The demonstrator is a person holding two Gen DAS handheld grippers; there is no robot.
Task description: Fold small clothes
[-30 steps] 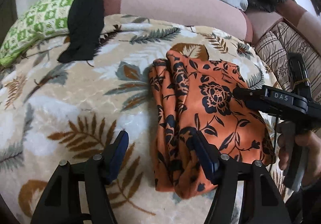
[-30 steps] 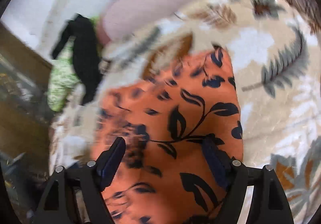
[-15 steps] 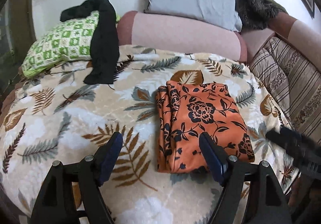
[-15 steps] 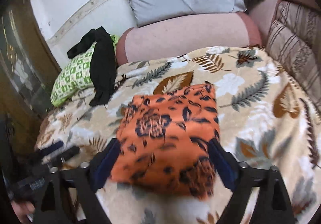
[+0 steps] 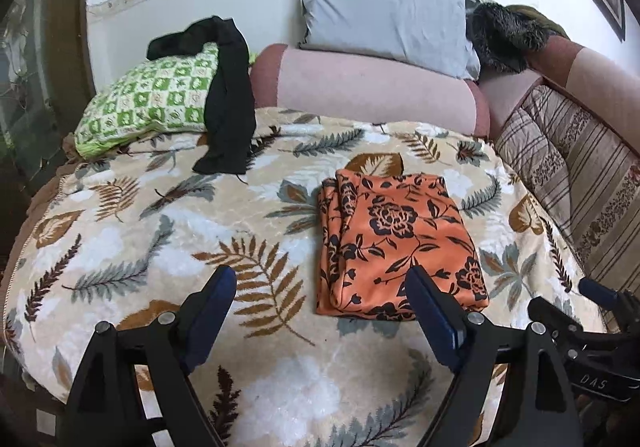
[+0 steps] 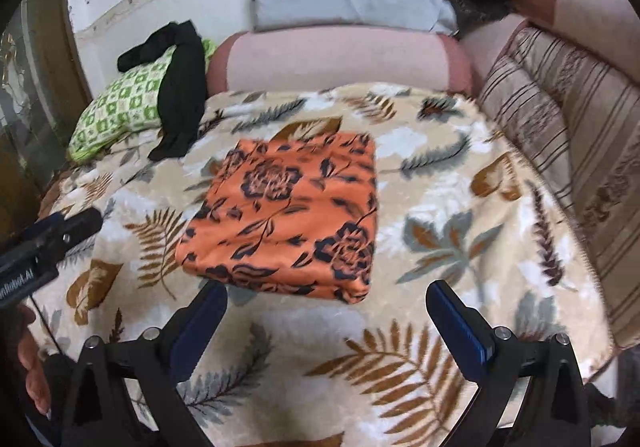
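Note:
An orange cloth with black flowers [image 5: 396, 243] lies folded into a flat rectangle on the leaf-patterned blanket [image 5: 160, 231]. It also shows in the right wrist view [image 6: 288, 215]. My left gripper [image 5: 320, 307] is open and empty, held back above the blanket near the cloth's front edge. My right gripper [image 6: 328, 315] is open and empty, just in front of the cloth's near edge. The right gripper's body shows at the lower right of the left wrist view [image 5: 592, 351]. The left gripper's body shows at the left of the right wrist view [image 6: 48, 243].
A black garment [image 5: 228, 103] hangs over a green checked pillow [image 5: 152, 99] at the back left. A pink bolster [image 5: 368, 83] and grey pillow [image 5: 384, 11] line the wall. A striped quilt [image 5: 576, 167] lies at the right, a dark furry item [image 5: 504, 31] behind it.
Both grippers have pulled back and up from the orange cloth, which now lies free and folded on the blanket. The view has widened to take in the whole bed.

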